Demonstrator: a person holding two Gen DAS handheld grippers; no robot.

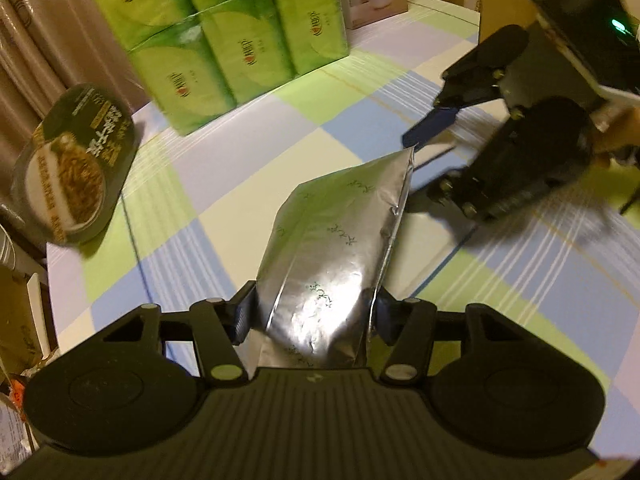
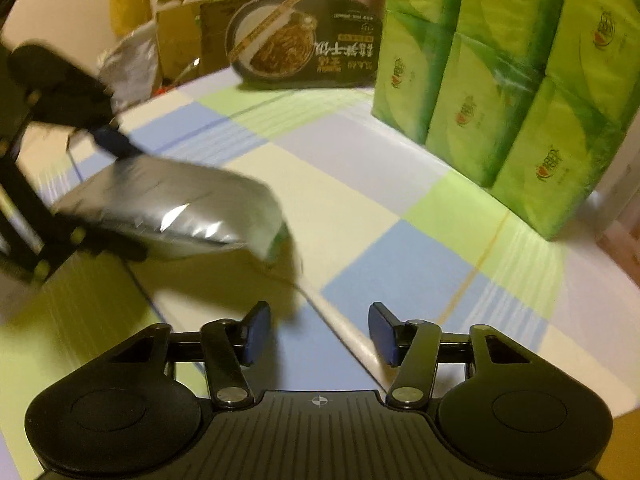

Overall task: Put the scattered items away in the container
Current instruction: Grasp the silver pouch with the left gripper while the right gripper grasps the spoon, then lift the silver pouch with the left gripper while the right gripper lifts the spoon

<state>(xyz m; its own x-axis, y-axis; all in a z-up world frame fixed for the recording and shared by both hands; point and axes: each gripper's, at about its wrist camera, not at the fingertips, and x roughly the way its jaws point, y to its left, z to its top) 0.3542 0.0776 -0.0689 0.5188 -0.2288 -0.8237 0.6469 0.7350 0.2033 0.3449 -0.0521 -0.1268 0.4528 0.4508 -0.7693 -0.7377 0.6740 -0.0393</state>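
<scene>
The left hand-held gripper (image 1: pixel 316 316) clamps a silver foil pouch (image 1: pixel 340 240), seemingly above the desk (image 1: pixel 240 168); the right hand-held gripper (image 2: pixel 318 334), beside it, gapes empty.

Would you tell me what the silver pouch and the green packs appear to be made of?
Silver pouch: likely metallised foil laminate, glossy, with sharp creases and bright glare. Green packs: apparently soft tissue bundles in thin shiny plastic film, judging by its wrinkles and sheen.

It was a home, most likely a dining corner: a table wore a checked cloth (image 2: pixel 360 208) in blue, green and cream, a bulk pack of green tissue packets (image 2: pixel 508 92) stood on it beside an instant noodle bowl (image 2: pixel 304 42), with curtains (image 1: pixel 36 32) and cardboard boxes (image 2: pixel 176 36) behind.
</scene>
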